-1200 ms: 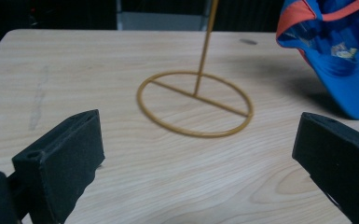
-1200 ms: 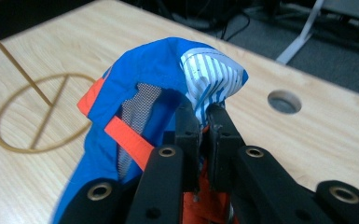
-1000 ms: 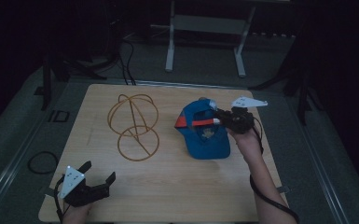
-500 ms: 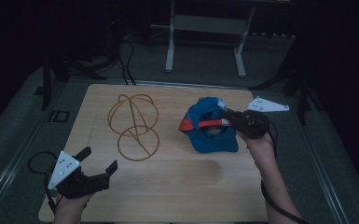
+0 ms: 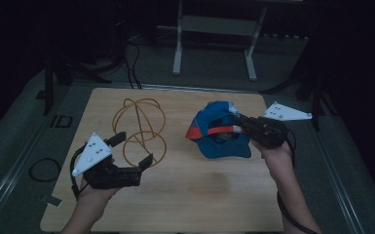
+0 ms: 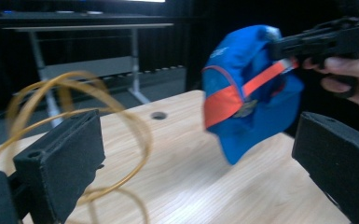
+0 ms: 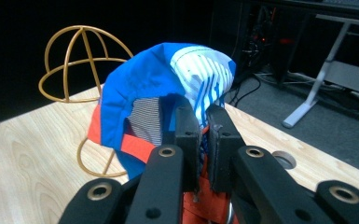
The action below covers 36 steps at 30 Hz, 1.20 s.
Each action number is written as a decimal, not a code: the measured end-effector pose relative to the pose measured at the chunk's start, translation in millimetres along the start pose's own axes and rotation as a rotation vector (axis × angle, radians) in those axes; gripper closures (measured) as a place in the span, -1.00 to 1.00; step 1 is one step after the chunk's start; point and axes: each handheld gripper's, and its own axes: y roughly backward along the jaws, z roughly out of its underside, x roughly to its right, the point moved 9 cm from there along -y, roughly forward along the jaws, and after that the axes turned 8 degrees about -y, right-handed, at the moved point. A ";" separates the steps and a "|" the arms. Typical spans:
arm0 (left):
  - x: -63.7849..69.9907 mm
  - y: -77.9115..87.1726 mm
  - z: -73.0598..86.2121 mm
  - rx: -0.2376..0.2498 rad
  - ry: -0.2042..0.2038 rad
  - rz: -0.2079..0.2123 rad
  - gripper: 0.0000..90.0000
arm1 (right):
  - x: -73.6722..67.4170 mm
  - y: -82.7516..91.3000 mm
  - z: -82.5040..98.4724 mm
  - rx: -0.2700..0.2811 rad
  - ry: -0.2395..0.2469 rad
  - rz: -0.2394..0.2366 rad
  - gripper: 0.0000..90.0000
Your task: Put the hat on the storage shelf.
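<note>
High view, landmark wire hat stand (image 5: 143,129): left gripper (image 5: 132,149) has advanced, jaws spread, just beside its base ring. Right of the stand, right gripper (image 5: 237,127) clenches the blue cap (image 5: 221,136), now lifted clear of table (image 5: 185,195). Likely heading for the stand.

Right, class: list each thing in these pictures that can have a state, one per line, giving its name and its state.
Blue cap: lifted, crumpled, hanging from the right hand-held gripper.
Gold wire stand: upright on the table, bare, nothing on it.
Left hand-held gripper: open, holding nothing, jaws beside the stand.
Right hand-held gripper: shut on the cap's fabric.
Wooden table: level, bearing the stand.
</note>
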 end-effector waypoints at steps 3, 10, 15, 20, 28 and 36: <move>9.6 -15.3 -8.5 -0.008 -0.038 0.032 -0.91 | -3.1 1.5 -0.5 0.002 -0.002 -0.009 0.88; 20.6 -49.3 -15.7 -0.034 -0.060 0.076 -0.89 | -10.3 6.5 -1.5 0.011 0.006 -0.021 0.88; 24.2 -80.9 -17.8 -0.064 -0.076 0.101 -0.84 | -17.1 7.5 0.0 0.009 0.022 -0.038 0.88; 21.4 -104.4 -14.9 -0.098 -0.085 0.100 -0.76 | -23.3 6.6 2.6 0.003 0.035 -0.054 0.88; 36.2 -133.8 -11.0 -0.131 -0.088 0.169 -0.49 | -28.9 -1.0 12.0 -0.012 0.031 -0.074 0.88; 40.9 -154.2 7.7 -0.248 -0.087 0.161 -0.03 | -29.8 -1.8 17.6 -0.017 0.033 -0.073 0.88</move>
